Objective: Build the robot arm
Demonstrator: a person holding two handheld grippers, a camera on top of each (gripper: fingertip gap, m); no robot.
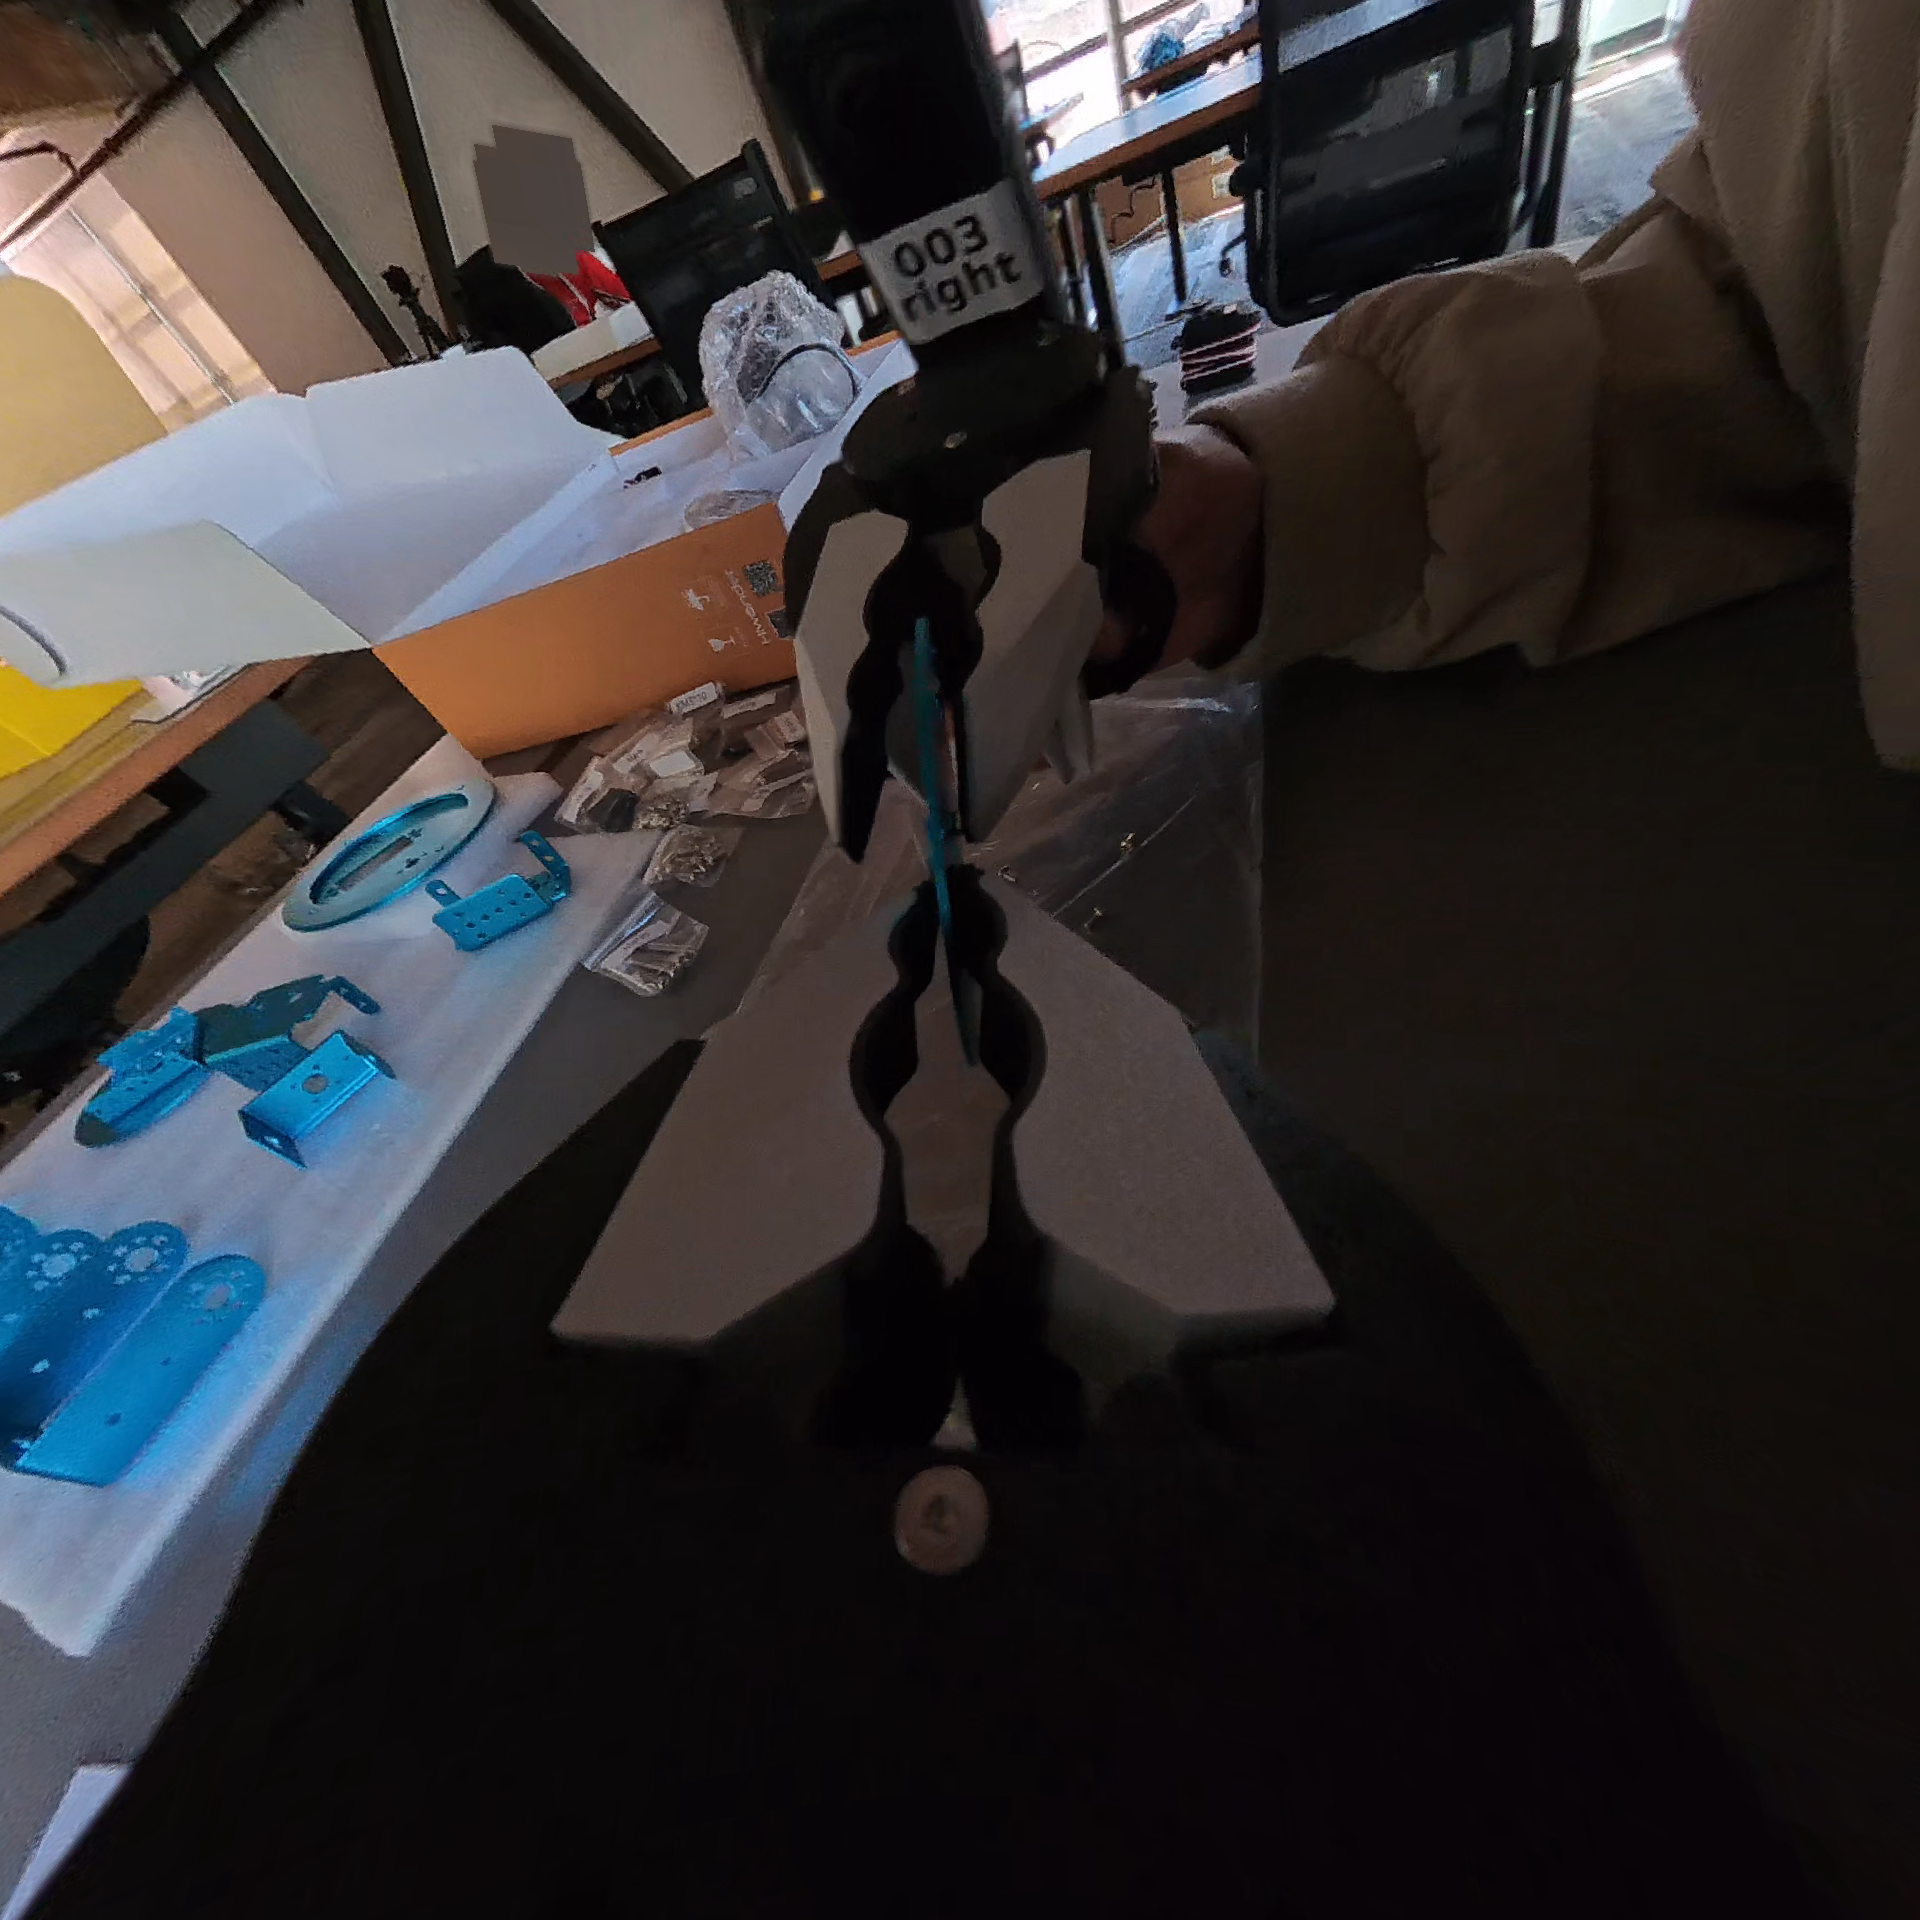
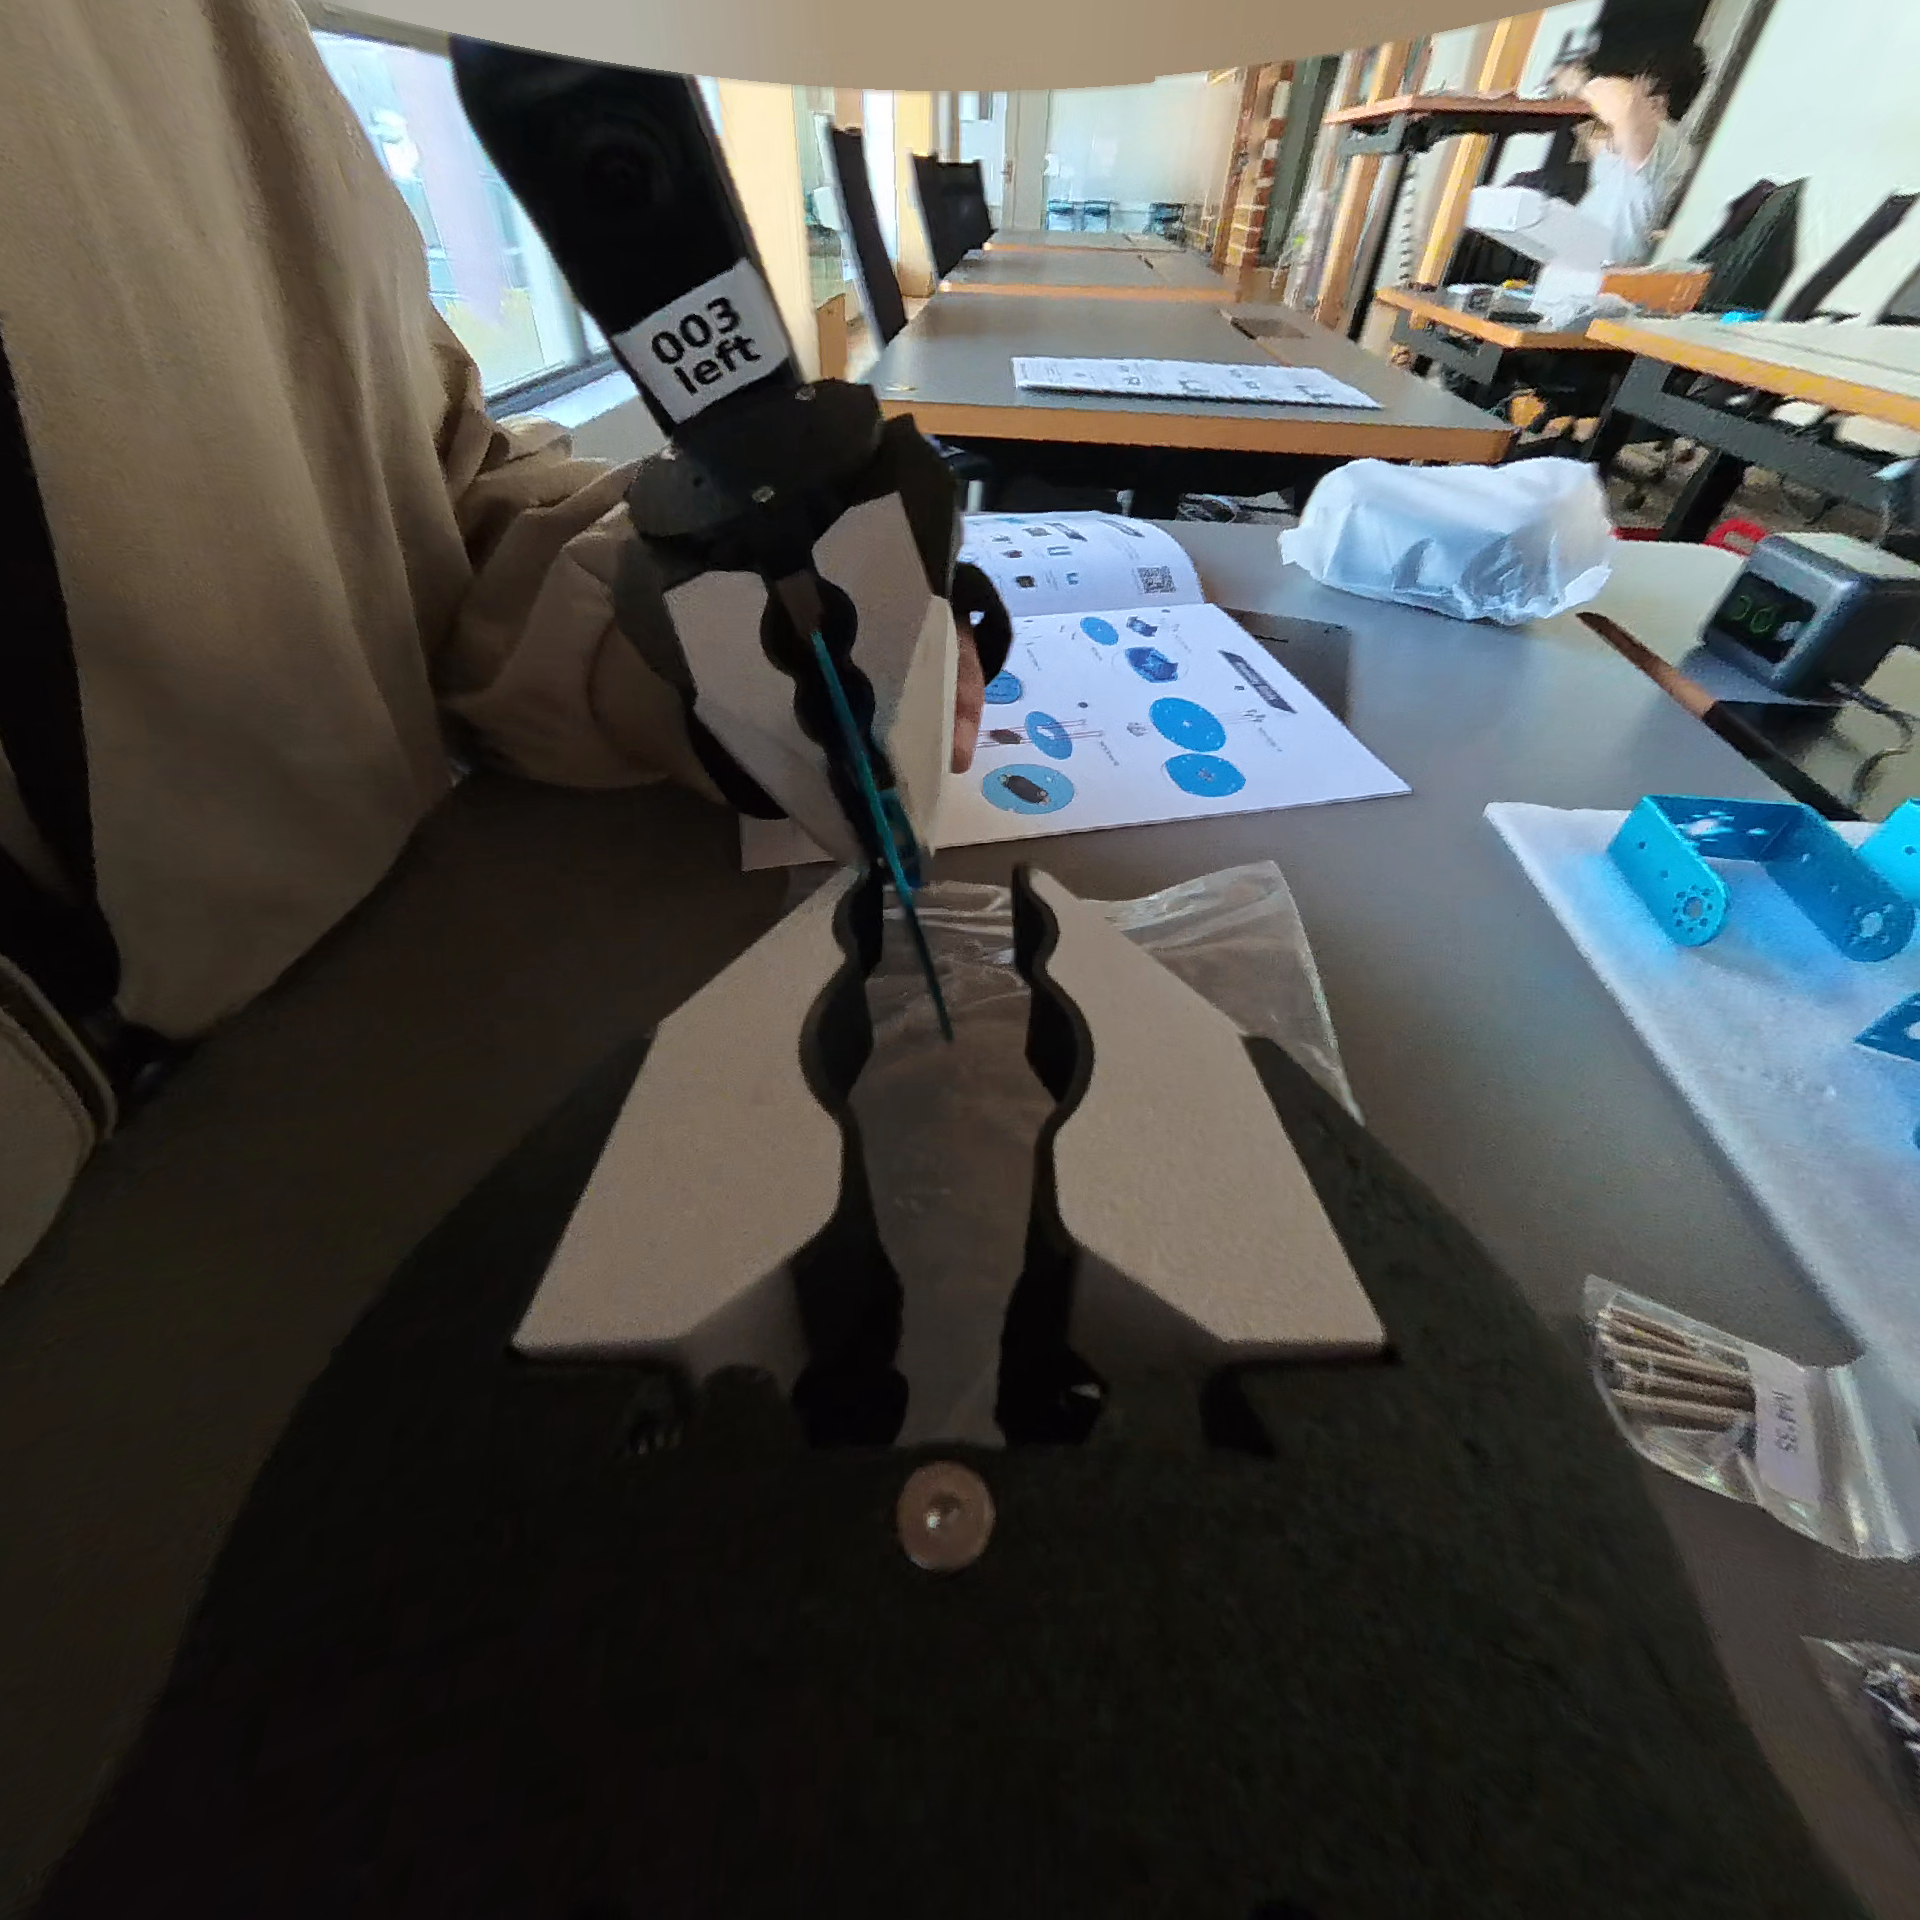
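A thin blue metal plate (image 1: 928, 717), seen edge-on, is held above the dark table. My left gripper (image 1: 940, 904) is shut on it. In the right wrist view the left gripper (image 2: 894, 862) comes down from the upper left with the plate (image 2: 930, 977) sticking out of its tips. My right gripper (image 2: 940, 888) is open, and the plate's free end lies in the gap, close to the left-hand finger (image 2: 847, 997). In the left wrist view the right gripper (image 1: 909, 842) hangs from above with its fingers on either side of the plate.
A clear plastic bag (image 2: 1195, 935) lies under the grippers. An open manual (image 2: 1143, 717) lies behind them. Blue brackets (image 1: 260, 1070) and a blue ring (image 1: 390, 862) sit on white foam (image 1: 488, 997). Screw bags (image 1: 665, 831), an orange box (image 1: 582, 644) and a beige sleeve (image 1: 1455, 468) are near. Less than 4 cm separates the two grippers' tips.
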